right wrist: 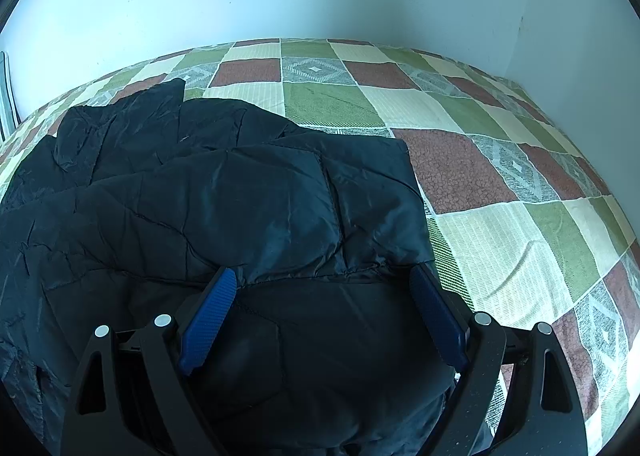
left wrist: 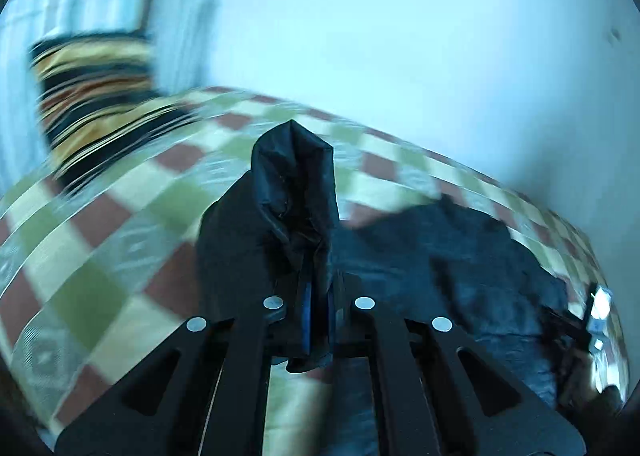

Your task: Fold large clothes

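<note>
A big dark puffy jacket (right wrist: pixel 224 208) lies spread on the bed, soft and wrinkly, with stitched squares. One folded part sits on top, right in front of the right tool. One end (left wrist: pixel 294 176) stands up, pinched in the left tool.

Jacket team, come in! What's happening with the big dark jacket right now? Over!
Left gripper shut on jacket fold. Right gripper open over jacket. Jacket on checkered bedspread. Nothing in the way.

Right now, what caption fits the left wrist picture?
Left gripper pinching a black puffy jacket above the checkered bedspread.
</note>
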Demonstrator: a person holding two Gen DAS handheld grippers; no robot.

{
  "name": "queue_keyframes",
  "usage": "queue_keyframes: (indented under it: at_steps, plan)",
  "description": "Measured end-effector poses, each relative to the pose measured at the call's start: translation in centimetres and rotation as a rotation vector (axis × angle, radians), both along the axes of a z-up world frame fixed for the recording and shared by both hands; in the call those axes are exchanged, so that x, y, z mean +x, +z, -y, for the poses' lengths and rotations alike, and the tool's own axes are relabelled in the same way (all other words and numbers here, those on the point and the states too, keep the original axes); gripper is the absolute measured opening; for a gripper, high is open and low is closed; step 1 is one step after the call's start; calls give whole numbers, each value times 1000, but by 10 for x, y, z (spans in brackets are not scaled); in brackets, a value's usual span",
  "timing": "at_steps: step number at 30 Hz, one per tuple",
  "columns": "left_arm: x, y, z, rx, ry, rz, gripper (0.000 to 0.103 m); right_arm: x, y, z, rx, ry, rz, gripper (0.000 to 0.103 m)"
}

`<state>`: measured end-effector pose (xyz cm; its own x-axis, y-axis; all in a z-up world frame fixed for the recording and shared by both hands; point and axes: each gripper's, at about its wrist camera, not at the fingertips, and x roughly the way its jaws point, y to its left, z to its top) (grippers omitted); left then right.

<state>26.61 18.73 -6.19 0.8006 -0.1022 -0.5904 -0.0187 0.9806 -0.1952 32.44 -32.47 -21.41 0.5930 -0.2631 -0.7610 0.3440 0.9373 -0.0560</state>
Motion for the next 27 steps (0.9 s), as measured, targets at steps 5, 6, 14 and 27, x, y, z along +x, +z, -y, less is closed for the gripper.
queue_keyframes:
  at_steps: [5,6,14,27]
  plan:
    - [34,-2,88,13,-139,-9,5,-1,0,0,9,-3,4,87]
    - [37,-3,100,17,-157,-6,5,-1,-1,0,10,-3,5,87]
    - [67,-29,221,28,-338,-67,5,-1,-1,0,17,-5,8,87]
    - [77,-96,339,76,-504,-192,5,-1,-1,1,21,-7,11,87]
